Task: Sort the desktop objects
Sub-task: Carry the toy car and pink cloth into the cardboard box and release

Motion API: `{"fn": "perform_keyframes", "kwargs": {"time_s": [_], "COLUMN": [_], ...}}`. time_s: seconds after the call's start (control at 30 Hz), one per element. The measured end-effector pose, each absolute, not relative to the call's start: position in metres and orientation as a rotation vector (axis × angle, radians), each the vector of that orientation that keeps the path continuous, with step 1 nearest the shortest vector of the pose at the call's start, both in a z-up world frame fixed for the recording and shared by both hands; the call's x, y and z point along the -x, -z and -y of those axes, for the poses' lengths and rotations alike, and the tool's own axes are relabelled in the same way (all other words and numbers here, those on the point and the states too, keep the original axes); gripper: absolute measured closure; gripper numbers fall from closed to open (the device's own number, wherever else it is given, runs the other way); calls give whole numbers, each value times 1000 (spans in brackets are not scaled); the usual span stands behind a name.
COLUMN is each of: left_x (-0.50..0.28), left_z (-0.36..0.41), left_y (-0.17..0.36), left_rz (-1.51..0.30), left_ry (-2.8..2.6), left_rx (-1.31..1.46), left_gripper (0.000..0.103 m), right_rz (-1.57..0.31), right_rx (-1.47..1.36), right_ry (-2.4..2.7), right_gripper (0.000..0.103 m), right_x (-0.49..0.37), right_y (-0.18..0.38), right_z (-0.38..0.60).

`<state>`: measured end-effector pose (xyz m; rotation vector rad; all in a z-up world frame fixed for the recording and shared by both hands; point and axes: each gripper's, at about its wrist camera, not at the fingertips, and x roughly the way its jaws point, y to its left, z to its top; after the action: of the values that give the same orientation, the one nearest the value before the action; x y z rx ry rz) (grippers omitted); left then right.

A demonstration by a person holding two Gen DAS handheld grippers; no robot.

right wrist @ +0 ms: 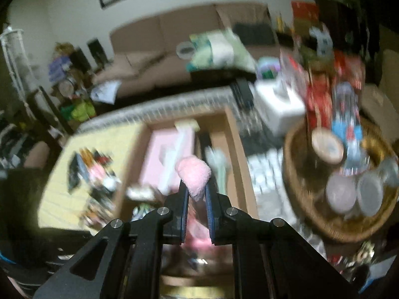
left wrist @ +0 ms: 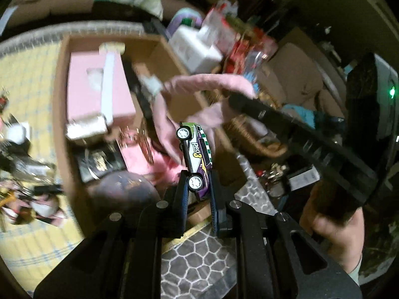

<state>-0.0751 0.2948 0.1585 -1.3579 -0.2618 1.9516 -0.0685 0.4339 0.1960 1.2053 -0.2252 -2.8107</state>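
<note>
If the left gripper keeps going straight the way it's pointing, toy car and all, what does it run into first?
Most likely the pink cloth dangling from the right gripper, just beyond the toy car in the left gripper. Past it lies the cardboard box; blur makes depth uncertain.

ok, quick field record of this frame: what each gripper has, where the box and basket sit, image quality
left gripper: shut on toy car, purple and green, held nose-up
right gripper: shut on pink fluffy cloth, loose end draping down
cardboard box: open, ahead of both grippers, pink box inside
wicker basket: right of the box, holding round lidded containers
tablecloth: yellow, small clutter left of the box
image quality: heavy motion blur, small items unreadable
</note>
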Motion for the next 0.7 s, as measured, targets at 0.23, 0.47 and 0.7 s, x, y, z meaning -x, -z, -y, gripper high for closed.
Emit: {"fn": "perform_keyframes", "kwargs": {"time_s": [0.23,0.47,0.7], "left_x": [73,75,76], "left_z": [-326,-307,-263], "left_y": [-110,-118,-157], "left_rz": [184,305,384], "left_ry": [-1950,-1973,-2028], "left_rx": [1450,1434,1363], "left_gripper": [89,45,31], "right_rz": [220,146,168], "right_rx": [-1449,-1516,-1468], "right_ry": [2735,2654,2622], "right_gripper": [88,80,61], "right_x": [63,50,25], "right_y": [-123,-109,-130], "right_z": [-457,-453,-443]}}
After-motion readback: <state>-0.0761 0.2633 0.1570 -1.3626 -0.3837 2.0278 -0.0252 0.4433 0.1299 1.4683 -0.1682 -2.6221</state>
